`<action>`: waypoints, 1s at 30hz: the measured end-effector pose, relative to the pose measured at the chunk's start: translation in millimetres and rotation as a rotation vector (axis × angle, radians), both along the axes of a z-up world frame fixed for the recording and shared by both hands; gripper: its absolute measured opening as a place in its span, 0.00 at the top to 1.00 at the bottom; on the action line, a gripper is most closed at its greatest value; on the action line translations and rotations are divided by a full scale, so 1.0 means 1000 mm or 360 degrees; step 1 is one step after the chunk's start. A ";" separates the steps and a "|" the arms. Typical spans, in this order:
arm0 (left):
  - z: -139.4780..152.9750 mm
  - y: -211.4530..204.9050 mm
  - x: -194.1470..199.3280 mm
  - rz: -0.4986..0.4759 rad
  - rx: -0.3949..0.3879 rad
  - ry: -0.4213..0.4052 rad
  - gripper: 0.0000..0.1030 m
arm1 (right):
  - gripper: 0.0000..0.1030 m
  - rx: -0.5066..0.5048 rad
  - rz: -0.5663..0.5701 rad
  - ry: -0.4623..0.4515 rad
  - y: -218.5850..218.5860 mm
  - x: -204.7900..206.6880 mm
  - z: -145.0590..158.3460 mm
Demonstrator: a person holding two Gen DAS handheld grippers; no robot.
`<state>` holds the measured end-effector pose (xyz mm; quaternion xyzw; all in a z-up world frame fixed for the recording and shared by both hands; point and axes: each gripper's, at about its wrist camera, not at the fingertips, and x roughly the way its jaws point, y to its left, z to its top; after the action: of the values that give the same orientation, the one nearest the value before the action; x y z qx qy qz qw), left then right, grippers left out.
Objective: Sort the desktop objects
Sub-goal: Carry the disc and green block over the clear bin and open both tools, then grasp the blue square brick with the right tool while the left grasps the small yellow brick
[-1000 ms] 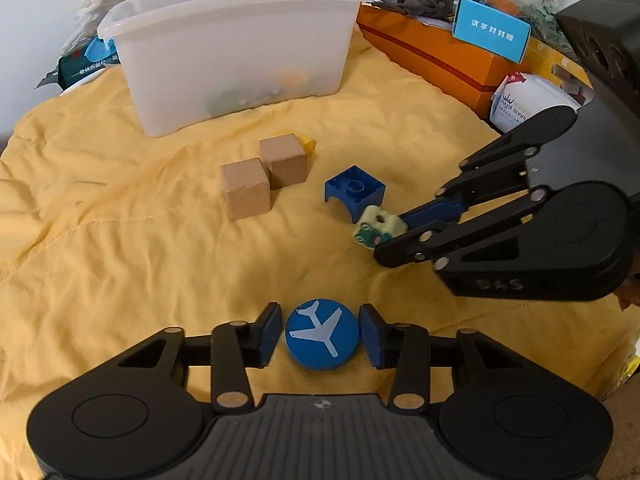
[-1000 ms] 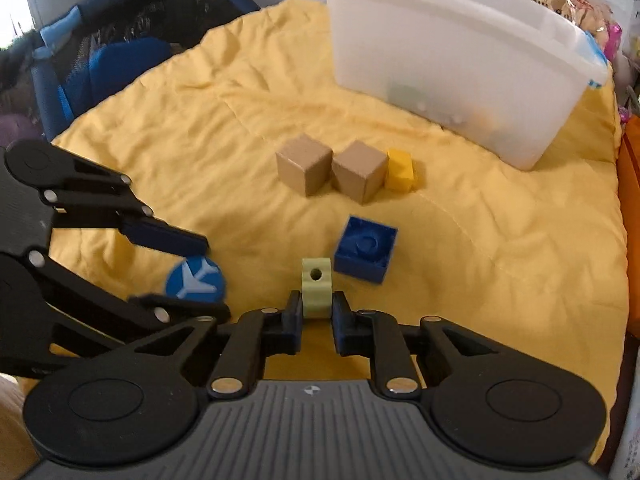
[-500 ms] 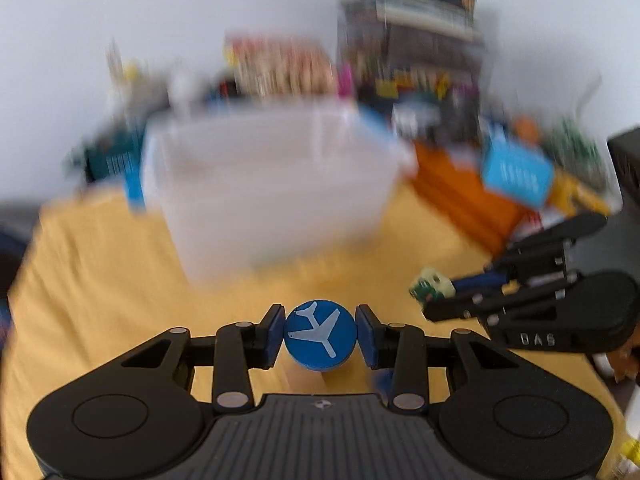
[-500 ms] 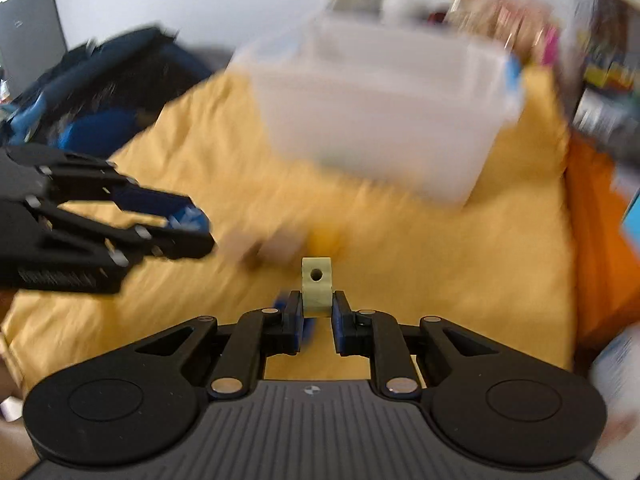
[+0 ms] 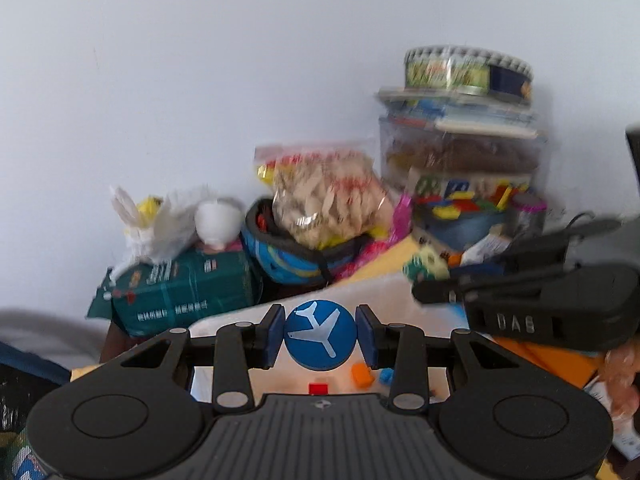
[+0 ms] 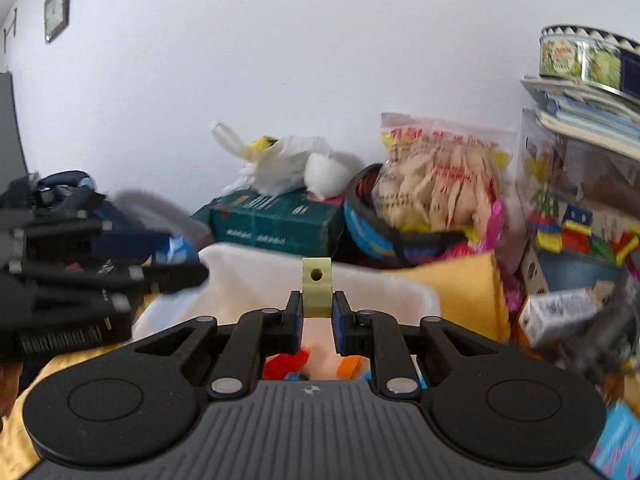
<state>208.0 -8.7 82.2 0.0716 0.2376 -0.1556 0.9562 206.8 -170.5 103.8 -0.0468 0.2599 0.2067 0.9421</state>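
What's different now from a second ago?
Both grippers rose off the yellow cloth up to the white bin. Grips unchanged: left gripper holds the blue airplane disc, right gripper the pale green block.

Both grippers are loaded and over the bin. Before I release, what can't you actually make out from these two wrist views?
- White bin floor: both views, mostly hidden behind the gripper bodies; only a few coloured pieces show.
- Left gripper in the right wrist view: motion-blurred, its blue disc unseen there.
- Green block in the left wrist view: blurred, shape unclear.
- Tabletop: out of frame.
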 end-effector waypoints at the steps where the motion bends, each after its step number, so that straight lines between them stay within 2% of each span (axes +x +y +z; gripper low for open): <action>1: -0.007 -0.002 0.005 0.0001 0.0038 0.0026 0.59 | 0.84 -0.0029 -0.0009 0.0005 0.004 0.006 -0.001; 5: -0.034 -0.003 0.024 0.0030 0.0091 0.0192 0.59 | 0.83 -0.0142 -0.0025 0.0087 0.017 0.023 -0.022; 6: -0.036 0.000 0.022 0.0043 0.0088 0.0207 0.59 | 0.81 -0.0157 -0.0018 0.0115 0.018 0.026 -0.028; 7: -0.036 0.003 0.019 0.0058 0.0080 0.0208 0.56 | 0.74 -0.0177 -0.0014 0.0138 0.018 0.027 -0.032; 8: -0.035 0.007 0.013 0.0068 0.0064 0.0196 0.51 | 0.72 -0.0191 -0.0018 0.0148 0.017 0.026 -0.035; 10: -0.030 0.015 0.000 0.0065 0.0025 0.0162 0.46 | 0.72 -0.0185 -0.0020 0.0120 0.012 0.018 -0.036; 14: -0.024 0.026 -0.042 0.0016 -0.0014 0.0101 0.46 | 0.72 -0.0194 0.0006 0.0058 0.001 -0.008 -0.035; 16: -0.029 0.030 -0.067 -0.0026 -0.0037 0.0102 0.43 | 0.72 -0.0199 0.0037 0.0026 -0.006 -0.029 -0.036; 18: -0.041 0.029 -0.088 -0.0058 -0.0010 0.0136 0.41 | 0.71 -0.0197 0.0083 0.0038 -0.011 -0.051 -0.043; 20: -0.060 0.026 -0.104 -0.0076 0.0044 0.0216 0.41 | 0.70 -0.0233 0.0111 0.0105 -0.010 -0.073 -0.058; 23: -0.091 0.023 -0.123 -0.0083 0.0057 0.0344 0.41 | 0.62 -0.0246 0.0160 0.0256 -0.006 -0.100 -0.088; 26: -0.115 0.022 -0.139 -0.0072 0.0001 0.0476 0.41 | 0.56 -0.0192 0.0214 0.0415 -0.001 -0.122 -0.117; 28: -0.120 0.021 -0.146 -0.0066 -0.0008 0.0503 0.42 | 0.48 -0.0157 0.0256 0.0499 0.004 -0.131 -0.132; 30: -0.123 0.020 -0.149 -0.0077 -0.0004 0.0512 0.42 | 0.46 -0.0204 0.0258 0.0519 0.012 -0.138 -0.142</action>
<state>58.8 11.0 -40.5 0.0504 0.3858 -0.1884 0.9018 68.8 -158.7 -38.2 -0.0933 0.4171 0.2699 0.8628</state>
